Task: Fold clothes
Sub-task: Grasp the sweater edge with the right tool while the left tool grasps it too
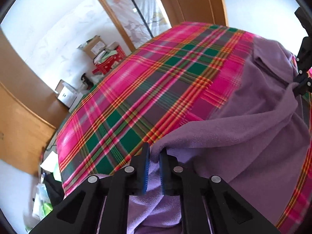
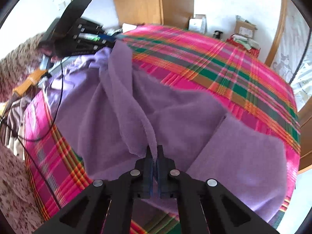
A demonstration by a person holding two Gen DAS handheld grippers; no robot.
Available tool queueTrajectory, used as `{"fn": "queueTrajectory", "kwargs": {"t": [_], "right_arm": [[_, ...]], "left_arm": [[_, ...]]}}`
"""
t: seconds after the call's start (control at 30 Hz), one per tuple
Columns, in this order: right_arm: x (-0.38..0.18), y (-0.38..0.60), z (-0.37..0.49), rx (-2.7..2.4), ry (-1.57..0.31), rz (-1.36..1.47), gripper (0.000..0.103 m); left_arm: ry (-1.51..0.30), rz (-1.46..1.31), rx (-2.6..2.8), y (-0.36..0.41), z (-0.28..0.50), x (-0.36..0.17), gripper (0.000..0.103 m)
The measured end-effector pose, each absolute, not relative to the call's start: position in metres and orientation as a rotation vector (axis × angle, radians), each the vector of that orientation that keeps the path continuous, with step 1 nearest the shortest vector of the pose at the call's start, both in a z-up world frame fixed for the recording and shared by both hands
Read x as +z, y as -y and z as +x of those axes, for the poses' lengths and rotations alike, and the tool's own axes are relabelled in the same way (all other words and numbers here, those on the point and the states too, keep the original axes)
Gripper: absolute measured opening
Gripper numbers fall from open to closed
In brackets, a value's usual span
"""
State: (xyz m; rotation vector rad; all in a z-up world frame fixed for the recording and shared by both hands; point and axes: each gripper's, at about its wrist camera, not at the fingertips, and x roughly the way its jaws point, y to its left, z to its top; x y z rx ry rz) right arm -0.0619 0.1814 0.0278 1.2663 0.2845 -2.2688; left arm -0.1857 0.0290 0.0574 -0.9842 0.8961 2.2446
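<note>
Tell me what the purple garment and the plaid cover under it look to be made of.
Purple garment: looks like fleece or brushed knit, with a matte, fuzzy nap and soft thick folds; both claws, left claw and right claw, pinch it. Plaid cover: seems a flat woven cloth, with crisp checked stripes and a slight sheen; fibre can't be told.

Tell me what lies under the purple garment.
The purple garment lies on a pink, green and orange plaid bedspread, which shows on all sides of it. Both tongs, left and right, pinch its fabric. Anything else beneath is covered.
</note>
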Motion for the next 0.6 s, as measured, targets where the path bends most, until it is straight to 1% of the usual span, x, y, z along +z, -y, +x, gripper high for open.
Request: {"fn": "queueTrajectory", "kwargs": {"t": [0.23,0.37,0.6], "right_arm": [[0.056,-0.19,-0.086,-2.431,-0.298,1.201,0.003],[0.071,-0.192,-0.11,-2.529,-0.304,1.13,0.003],[0.074,-0.182,-0.156,-2.607,-0.371,1.095,0.003]], "left_arm": [[-0.849,-0.989,2.315,-0.023,-0.194,0.059,0.006],[-0.774,-1.015,2.407,-0.016,-0.211,0.067,0.006],[-0.674,-1.107,2.489,-0.007,-0.24,0.069,0.006]]}}
